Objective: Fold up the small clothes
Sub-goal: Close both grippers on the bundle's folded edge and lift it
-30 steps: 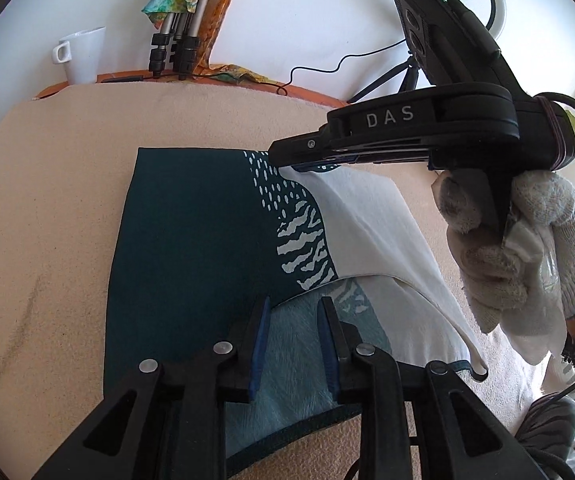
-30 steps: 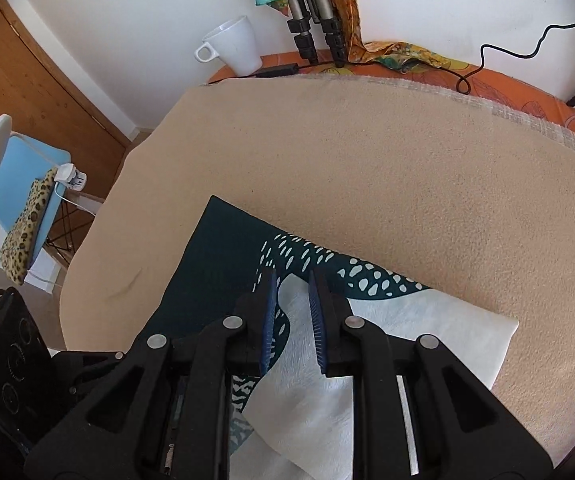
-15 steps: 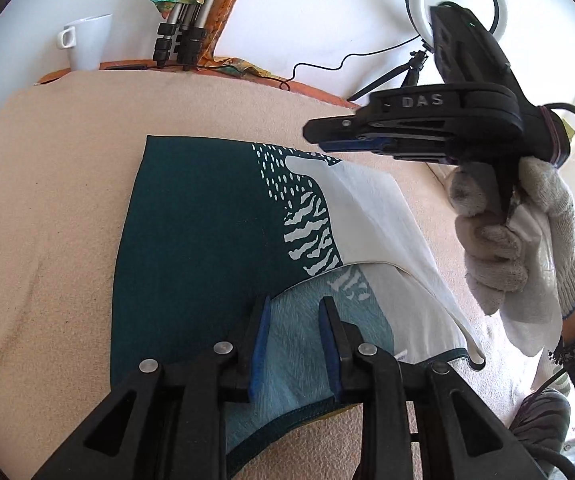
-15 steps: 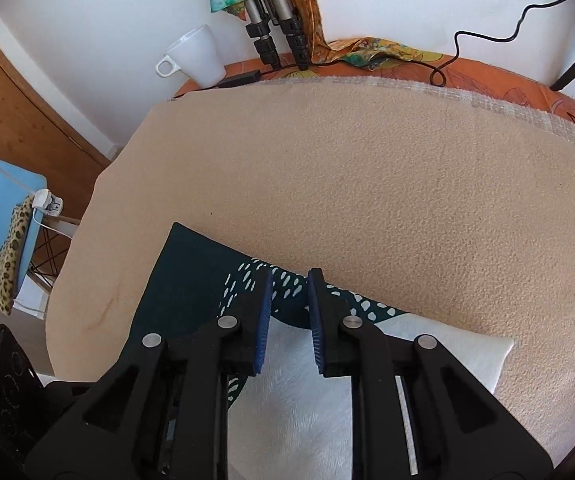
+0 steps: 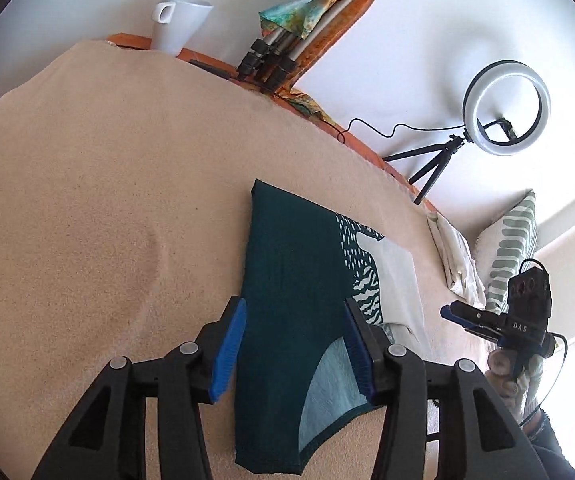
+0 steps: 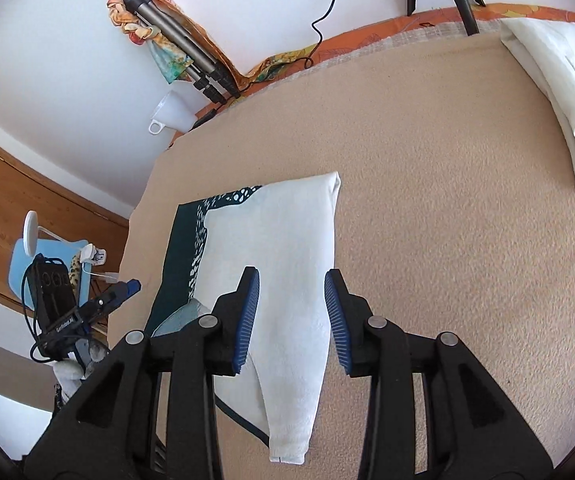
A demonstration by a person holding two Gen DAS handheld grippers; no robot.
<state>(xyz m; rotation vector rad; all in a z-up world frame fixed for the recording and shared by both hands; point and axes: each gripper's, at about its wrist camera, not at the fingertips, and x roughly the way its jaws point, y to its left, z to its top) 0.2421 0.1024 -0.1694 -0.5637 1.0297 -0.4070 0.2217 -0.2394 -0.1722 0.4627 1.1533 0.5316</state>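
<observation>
The small garment, dark teal with a white patterned half, is lying folded and flat on the beige blanket that covers the bed, and nothing is holding it any more. A second ago I was keeping both tools nearly closed low over the cloth; now I am drawing them back and apart, and the garment is sitting further off in both wrist views. The left gripper is opening, its blue fingers spread either side of the teal edge without pressing on it. The right gripper is opening too, its fingers framing the white half with clear space on both sides. I am reading this as the release after a completed fold: the piece looks compact, though one corner near me is showing a lighter inner layer. A folded white cloth is lying well apart, toward the striped pillow; a white mug and a ring light are standing beyond.
</observation>
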